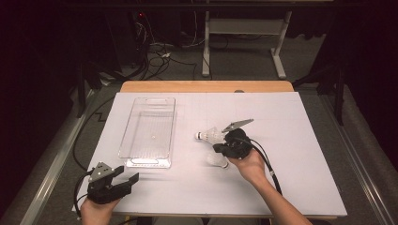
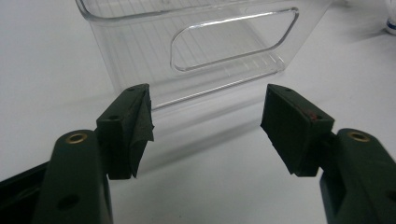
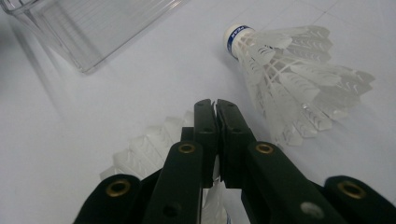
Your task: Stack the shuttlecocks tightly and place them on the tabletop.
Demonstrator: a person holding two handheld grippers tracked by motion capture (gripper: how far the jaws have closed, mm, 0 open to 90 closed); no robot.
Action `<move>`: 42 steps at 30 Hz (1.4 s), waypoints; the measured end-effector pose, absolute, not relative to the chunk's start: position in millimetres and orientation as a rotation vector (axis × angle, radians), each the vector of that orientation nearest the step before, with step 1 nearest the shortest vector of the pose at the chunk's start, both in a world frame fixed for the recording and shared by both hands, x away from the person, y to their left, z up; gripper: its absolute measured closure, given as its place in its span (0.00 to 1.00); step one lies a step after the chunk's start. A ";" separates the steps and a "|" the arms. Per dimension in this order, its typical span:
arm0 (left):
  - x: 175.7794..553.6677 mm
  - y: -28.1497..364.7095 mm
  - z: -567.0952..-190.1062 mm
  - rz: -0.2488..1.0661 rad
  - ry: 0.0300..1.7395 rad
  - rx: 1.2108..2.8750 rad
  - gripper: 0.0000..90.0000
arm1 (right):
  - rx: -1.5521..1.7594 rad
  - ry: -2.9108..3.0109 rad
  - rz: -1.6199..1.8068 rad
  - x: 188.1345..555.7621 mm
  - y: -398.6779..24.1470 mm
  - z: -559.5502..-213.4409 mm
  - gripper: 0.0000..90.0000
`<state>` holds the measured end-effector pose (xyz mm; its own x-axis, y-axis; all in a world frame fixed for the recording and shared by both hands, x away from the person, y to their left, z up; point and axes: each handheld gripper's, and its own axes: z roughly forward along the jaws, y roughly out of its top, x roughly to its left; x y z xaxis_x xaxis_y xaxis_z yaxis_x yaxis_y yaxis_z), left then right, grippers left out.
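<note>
Fingers (image 3: 205, 126) pinch shuttlecock (image 3: 140, 154) feathers; second shuttlecock (image 3: 299, 79) beside.

Second shuttlecock (image 3: 154, 149) half hidden beneath right tool (image 3: 215, 107).

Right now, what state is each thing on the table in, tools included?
Clear plastic bin: upright, empty.
White feathered shuttlecock with blue-banded cork: lying on its side, untouched.
Second white feathered shuttlecock: lying under the right tool; whether it is gripped is unclear.
Left tool: open, holding nothing.
Right tool: shut.
</note>
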<state>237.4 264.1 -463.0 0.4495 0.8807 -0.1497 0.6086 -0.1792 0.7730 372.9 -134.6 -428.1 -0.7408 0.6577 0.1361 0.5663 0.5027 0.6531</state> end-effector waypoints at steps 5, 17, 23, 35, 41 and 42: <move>237.5 264.2 -463.0 0.424 1.256 1.893 0.38 | 1.075 2.602 1.050 371.9 -138.1 -427.3 0.97; 238.2 264.3 -463.1 0.424 1.261 1.893 0.38 | 1.084 2.603 1.011 371.1 -148.6 -420.9 0.94; 237.5 264.3 -462.9 0.425 1.260 1.892 0.38 | 1.092 2.611 0.974 368.4 -155.6 -420.8 0.90; 238.0 264.3 -463.3 0.425 1.264 1.893 0.38 | 1.128 2.597 0.946 368.3 -169.3 -421.8 0.83; 238.8 264.6 -463.7 0.421 1.267 1.892 0.38 | 1.162 2.577 0.943 368.6 -177.5 -423.0 0.79; 238.9 264.5 -463.8 0.421 1.267 1.894 0.38 | 1.166 2.571 0.942 369.1 -178.9 -423.4 0.79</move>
<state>238.9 264.5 -463.8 0.4428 0.8836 -0.1521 0.6168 -0.1771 0.7669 369.1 -178.9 -423.4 -0.6816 0.7244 0.1037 0.6198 0.4961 0.6080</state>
